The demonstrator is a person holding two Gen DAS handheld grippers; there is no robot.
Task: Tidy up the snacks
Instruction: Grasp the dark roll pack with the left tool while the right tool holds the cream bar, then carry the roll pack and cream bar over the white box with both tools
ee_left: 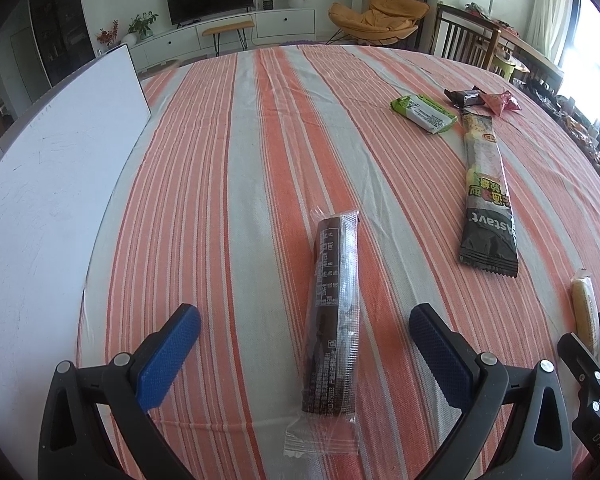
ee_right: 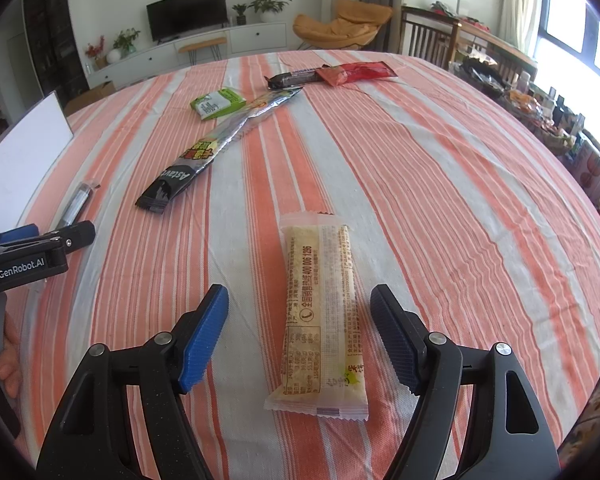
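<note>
A long brown snack bar [ee_left: 336, 312] in clear wrap lies on the striped tablecloth [ee_left: 228, 160], pointing away from me. My left gripper [ee_left: 304, 312] stands open around it, with the blue pads well clear of both sides. A pale yellow snack packet [ee_right: 322, 312] lies lengthwise between the fingers of my right gripper [ee_right: 300, 292], which is open and not touching it. The two grippers sit side by side, left one at the left edge of the right wrist view. The yellow packet [ee_left: 586, 312] also shows at the far right of the left wrist view.
Farther back lie a long black packet [ee_right: 204, 156], a green packet [ee_right: 218, 103], a small dark bar [ee_right: 294, 78] and a red packet [ee_right: 356, 72]. A white board [ee_left: 52, 184] leans along the table's left side. Chairs and a cluttered table stand behind on the right.
</note>
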